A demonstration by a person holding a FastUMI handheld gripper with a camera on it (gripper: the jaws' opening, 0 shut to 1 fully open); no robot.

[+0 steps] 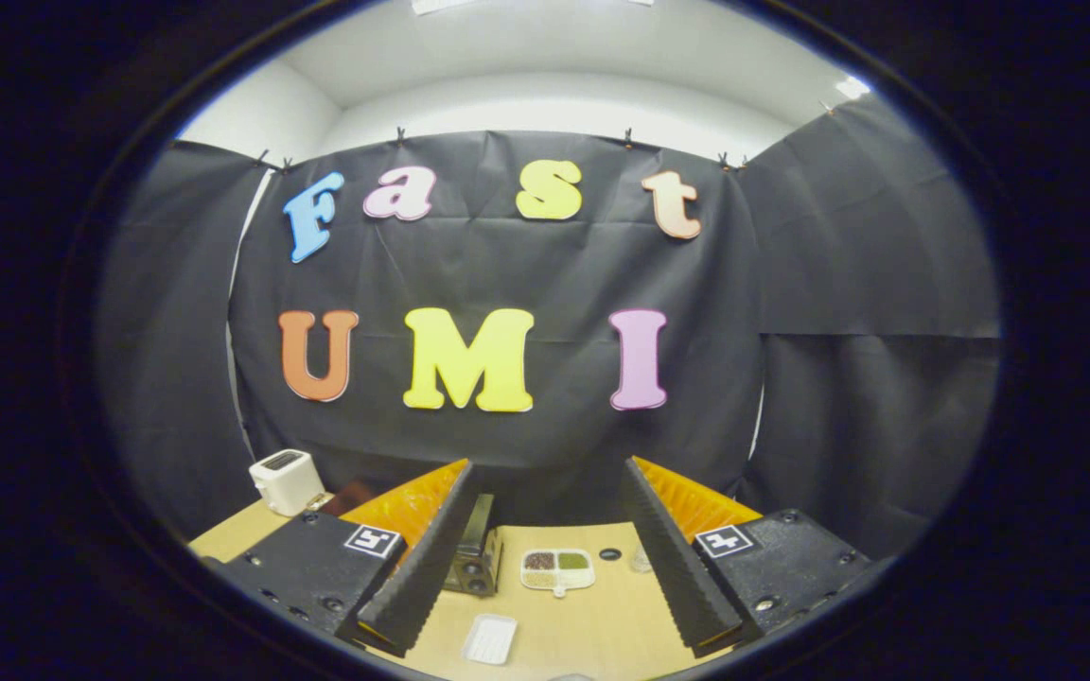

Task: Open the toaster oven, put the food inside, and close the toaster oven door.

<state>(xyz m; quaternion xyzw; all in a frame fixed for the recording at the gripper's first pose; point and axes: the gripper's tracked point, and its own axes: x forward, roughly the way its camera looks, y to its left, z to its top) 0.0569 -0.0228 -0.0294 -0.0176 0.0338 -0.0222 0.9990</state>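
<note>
The gripper (545, 567) is held high above the table (592, 615), and its fingers stand wide apart with nothing between them. From this height the camera looks over the whole table, which is probably why the person holds it so.

The oven (475, 558) stands on the table just ahead of the left finger, which partly hides it. Its knobs face the camera, but I cannot tell if the door is open or closed. Between the fingers and a little beyond them lies a dish (558, 570) with four compartments of food. A white tray (490, 638) lies nearer, low between the fingers. A white toaster (286, 480) stands far to the left, near the wall.

The food lies outside the oven, beside it. This fits a moment when the gripper has no contact with any thing and is free to go to the oven.
</note>
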